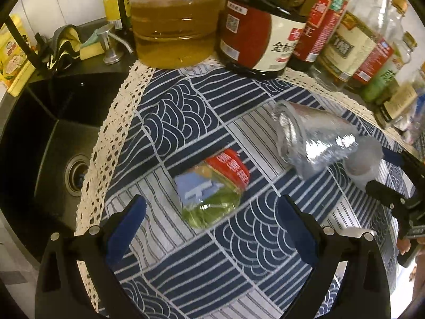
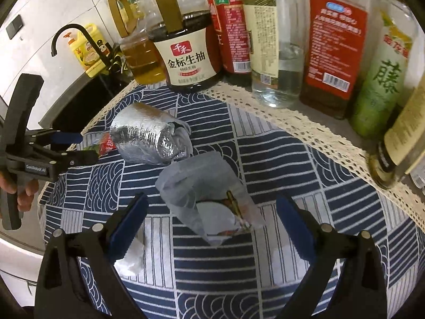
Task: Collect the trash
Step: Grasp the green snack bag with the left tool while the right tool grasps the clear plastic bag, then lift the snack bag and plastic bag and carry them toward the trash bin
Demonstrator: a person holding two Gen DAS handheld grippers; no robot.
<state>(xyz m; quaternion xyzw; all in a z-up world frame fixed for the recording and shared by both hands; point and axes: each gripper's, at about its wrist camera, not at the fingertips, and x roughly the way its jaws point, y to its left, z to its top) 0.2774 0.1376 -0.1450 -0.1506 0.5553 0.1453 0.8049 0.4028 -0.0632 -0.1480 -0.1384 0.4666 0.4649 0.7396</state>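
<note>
Three pieces of trash lie loose on the blue patterned cloth (image 1: pixel 202 265), and none is lifted yet, so I judge the collecting barely begun; no bin or bag for them shows in either view.

Nearest in the left wrist view, my left gripper (image 1: pixel 209 228) hangs with its blue pads spread wide and nothing between them; just beyond, at frame centre, sits the crumpled snack wrapper (image 1: pixel 212 191), red, blue and green, flat on the cloth. In the right wrist view my right gripper (image 2: pixel 212 226) is likewise spread wide and empty; between and just ahead of its fingers lies the greyish plastic bag (image 2: pixel 207 199), crumpled, with some printed scrap inside that I cannot make out. A white paper scrap (image 2: pixel 130 263) peeks out by the left finger at lower left.

Further up, left of centre, the silver foil pouch (image 2: pixel 148 141) lies on its side, touching the plastic bag's far end; whether anything is in it I cannot tell.

Farthest, along the top of the frame beyond the lace edge, stand the containers: an oil jug (image 1: pixel 172 26) roughly half full of amber oil, a dark soy sauce jar (image 2: pixel 186 53), a clear bottle (image 2: pixel 276 53) with a low level of clear liquid, and a green-labelled bottle (image 2: pixel 385 79). The black sink (image 1: pixel 53 138) at the left holds nothing I can see.
</note>
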